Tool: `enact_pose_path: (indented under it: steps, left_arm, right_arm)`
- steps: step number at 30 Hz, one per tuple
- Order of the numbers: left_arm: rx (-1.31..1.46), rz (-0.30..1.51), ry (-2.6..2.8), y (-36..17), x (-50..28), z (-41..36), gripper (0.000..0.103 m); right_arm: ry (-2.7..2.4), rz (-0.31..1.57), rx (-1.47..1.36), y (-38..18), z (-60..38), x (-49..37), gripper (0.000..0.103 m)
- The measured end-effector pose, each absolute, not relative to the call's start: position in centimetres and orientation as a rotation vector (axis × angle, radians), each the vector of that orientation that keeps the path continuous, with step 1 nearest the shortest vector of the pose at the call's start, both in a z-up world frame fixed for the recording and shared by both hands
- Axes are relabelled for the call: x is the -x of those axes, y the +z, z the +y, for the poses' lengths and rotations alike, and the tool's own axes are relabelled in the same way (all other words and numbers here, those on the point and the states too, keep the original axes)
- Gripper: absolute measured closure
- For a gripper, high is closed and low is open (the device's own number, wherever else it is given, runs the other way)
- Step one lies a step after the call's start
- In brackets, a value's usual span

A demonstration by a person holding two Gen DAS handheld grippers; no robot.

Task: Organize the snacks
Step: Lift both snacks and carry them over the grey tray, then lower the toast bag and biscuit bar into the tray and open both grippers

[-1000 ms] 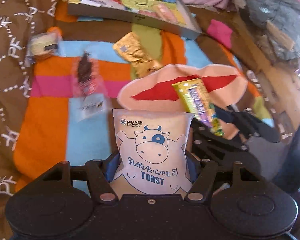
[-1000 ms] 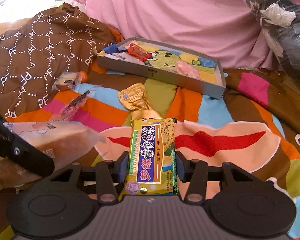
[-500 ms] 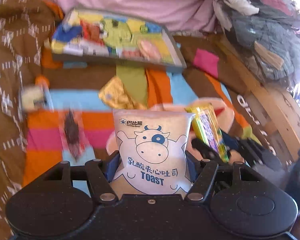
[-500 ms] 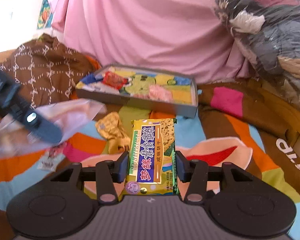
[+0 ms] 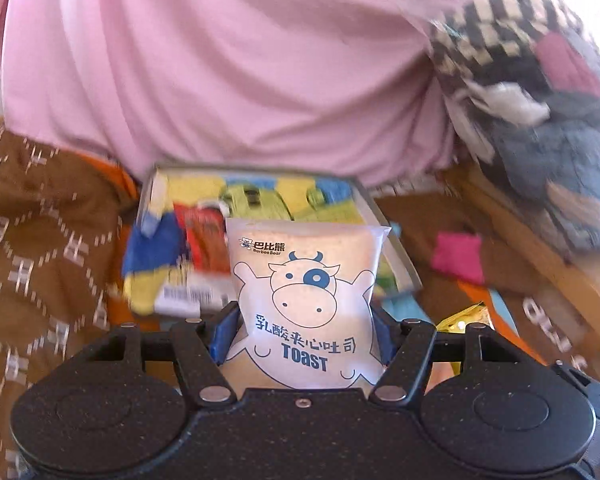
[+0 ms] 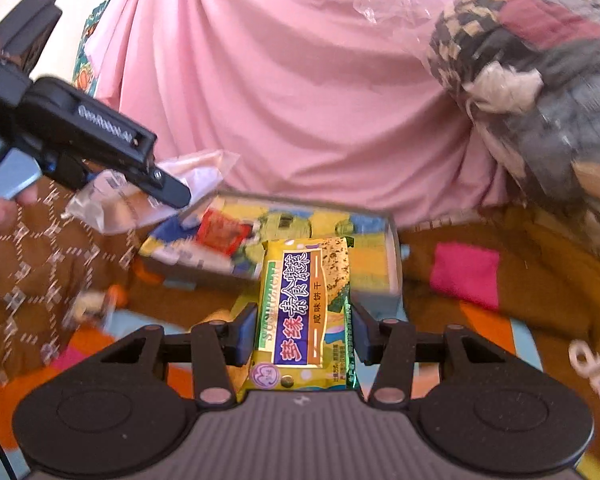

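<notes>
left gripper: clamped on the toast bag, which stands upright between its fingers, in the air just short of the tray's near wall
right gripper: closed on the yellow cracker pack, also held clear of the bed, its far end in front of the tray
risk: both packs head for one tray; the grippers could knock together, or a soft bag dropped early could land on the rim and slide out
also in the tray: a red packet and a blue and yellow pack fill its left part, so free room lies to the right
near the tray: a gold wrapper on the striped blanket
beyond the tray: pink sheet, bundled clothes
</notes>
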State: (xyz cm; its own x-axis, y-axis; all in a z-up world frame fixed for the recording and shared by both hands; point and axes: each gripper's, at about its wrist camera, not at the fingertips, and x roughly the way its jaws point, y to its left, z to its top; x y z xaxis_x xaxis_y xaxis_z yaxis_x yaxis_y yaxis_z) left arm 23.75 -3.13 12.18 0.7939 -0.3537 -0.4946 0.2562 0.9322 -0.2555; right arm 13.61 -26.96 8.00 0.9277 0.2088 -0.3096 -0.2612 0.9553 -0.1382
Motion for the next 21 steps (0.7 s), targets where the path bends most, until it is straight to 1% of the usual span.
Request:
enact_pose_path:
  steps: [9, 15, 17, 21]
  left_arm:
    - [0.108, 0.505, -0.353, 11.9, -32.5, -4.8, 0.036]
    - [0.124, 0.501, -0.348, 9.0, -37.6, -6.2, 0.036]
    - [0.129, 0.497, -0.349, 8.1, -38.9, -6.6, 0.036]
    - [0.127, 0.507, -0.344, 6.3, -40.8, -7.1, 0.036]
  right_arm:
    - [0.280, 0.238, 0.202, 10.4, -25.7, -24.9, 0.051]
    - [0.249, 0.253, 0.179, 9.4, -26.4, -30.5, 0.051]
    - [0.234, 0.253, 0.193, 9.0, -26.6, -31.6, 0.057]
    - [0.251, 0.320, 0.204, 7.7, -26.9, -33.7, 0.057]
